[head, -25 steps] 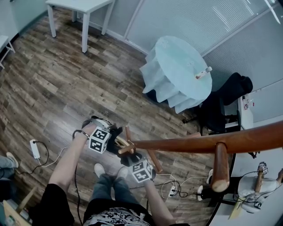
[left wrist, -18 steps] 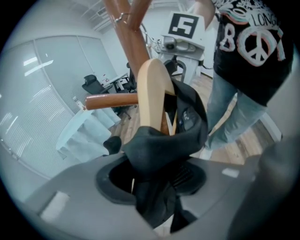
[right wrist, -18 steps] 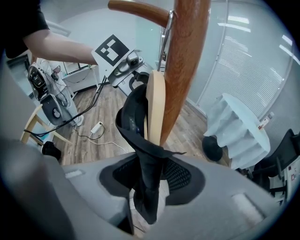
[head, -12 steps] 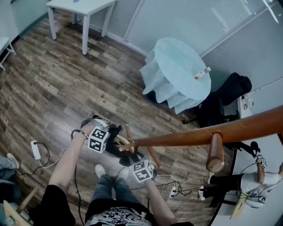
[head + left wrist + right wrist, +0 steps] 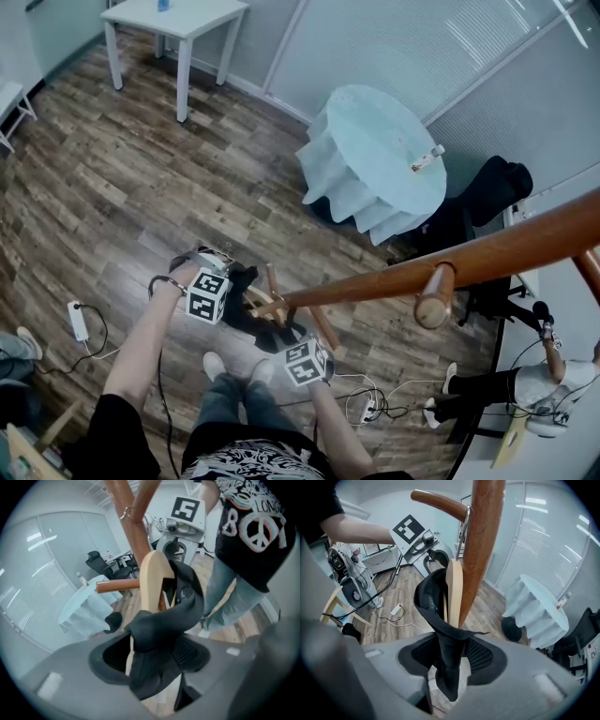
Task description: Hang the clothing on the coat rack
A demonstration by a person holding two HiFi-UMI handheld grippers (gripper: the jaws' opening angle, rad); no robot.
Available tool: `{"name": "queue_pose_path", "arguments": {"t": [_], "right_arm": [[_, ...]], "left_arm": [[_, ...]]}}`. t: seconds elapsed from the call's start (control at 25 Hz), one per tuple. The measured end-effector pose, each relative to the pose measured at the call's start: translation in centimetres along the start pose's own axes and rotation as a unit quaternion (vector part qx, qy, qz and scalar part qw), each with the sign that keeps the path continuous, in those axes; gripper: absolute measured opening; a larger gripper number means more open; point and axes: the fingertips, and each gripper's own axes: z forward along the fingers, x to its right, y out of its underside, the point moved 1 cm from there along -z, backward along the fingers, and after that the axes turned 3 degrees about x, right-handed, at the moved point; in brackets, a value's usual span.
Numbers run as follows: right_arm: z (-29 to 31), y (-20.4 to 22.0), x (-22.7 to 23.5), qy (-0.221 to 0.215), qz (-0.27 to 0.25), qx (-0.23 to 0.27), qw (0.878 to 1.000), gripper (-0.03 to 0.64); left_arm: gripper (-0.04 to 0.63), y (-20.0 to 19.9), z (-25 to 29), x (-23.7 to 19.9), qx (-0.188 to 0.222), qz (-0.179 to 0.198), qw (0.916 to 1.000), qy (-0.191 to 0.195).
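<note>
A dark garment (image 5: pixel 246 298) hangs on a pale wooden hanger (image 5: pixel 152 581) low on the brown coat rack pole (image 5: pixel 469 258). The hanger's metal hook (image 5: pixel 464 524) sits where a peg (image 5: pixel 438 499) meets the pole. My left gripper (image 5: pixel 208 295) is left of the garment and my right gripper (image 5: pixel 305 361) is on its near side. In the left gripper view the cloth (image 5: pixel 176 611) lies loosely between the opening jaws of the left gripper (image 5: pixel 150 653). In the right gripper view the right gripper (image 5: pixel 450 656) is also opening, with the cloth (image 5: pixel 433 597) between bare pads.
A round table under a pale blue cloth (image 5: pixel 380 150) stands beyond the rack, with a black office chair (image 5: pixel 487 197) to its right. A white table (image 5: pixel 178 19) is at the far left. A power strip (image 5: pixel 77 319) and cables lie on the wood floor.
In the head view the rack's pole and near peg have slid up and left. Both grippers stay beside the garment at about the same spots.
</note>
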Motion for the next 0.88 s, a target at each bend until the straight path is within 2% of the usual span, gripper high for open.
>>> {"name": "queue_pose_path", "arguments": {"t": [0.56, 0.72, 0.88], "right_arm": [[-1.1, -0.2, -0.3, -0.029, 0.01, -0.001, 1.0, 0.227], [-1.2, -0.2, -0.2, -0.03, 0.007, 0.001, 1.0, 0.227], [-1.7, -0.2, -0.7, -0.033, 0.004, 0.008, 0.999, 0.227]], "left_arm": [[0.232, 0.7, -0.8, 0.6, -0.037, 0.006, 0.9992, 0.012], [0.232, 0.6, -0.9, 0.6, -0.035, -0.003, 0.9994, 0.007], [0.232, -0.1, -2.1, 0.8, -0.013, -0.025, 0.9996, -0.002]]}}
